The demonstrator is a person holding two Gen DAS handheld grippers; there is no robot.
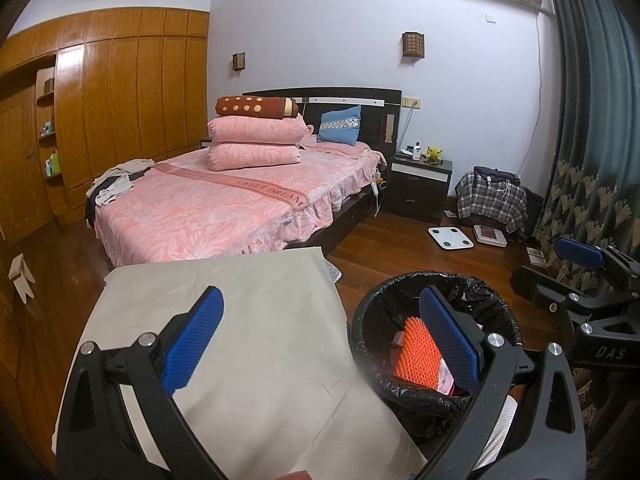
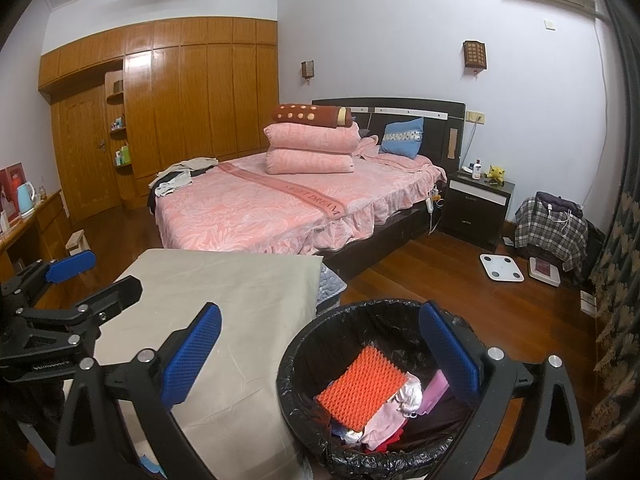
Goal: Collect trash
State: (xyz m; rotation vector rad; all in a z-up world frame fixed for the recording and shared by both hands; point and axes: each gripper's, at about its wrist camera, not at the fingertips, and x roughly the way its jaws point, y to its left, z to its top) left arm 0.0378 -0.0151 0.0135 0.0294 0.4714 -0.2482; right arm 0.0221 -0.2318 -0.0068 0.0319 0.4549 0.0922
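A black trash bin (image 1: 362, 320) (image 2: 288, 364) lined with a black bag stands on the floor beside a table draped in beige cloth (image 1: 224, 320) (image 2: 224, 292). Inside the bin lie an orange spiky pad (image 1: 416, 354) (image 2: 360, 388), pink and white scraps (image 2: 400, 404) and other litter. My left gripper (image 1: 324, 340) is open and empty, one finger over the cloth, the other over the bin. My right gripper (image 2: 320, 356) is likewise open and empty, straddling the bin's left rim. Each gripper also shows in the other's view: the right gripper (image 1: 560, 264), the left gripper (image 2: 92, 272).
A pink-covered bed (image 1: 224, 196) (image 2: 280, 204) with stacked quilts lies beyond the table. A dark nightstand (image 1: 420, 184), a white scale (image 1: 451, 237) (image 2: 501, 267), a plaid-covered pile (image 1: 492, 200) and curtains (image 1: 592, 120) stand to the right. Wooden wardrobes (image 2: 180, 100) line the left wall.
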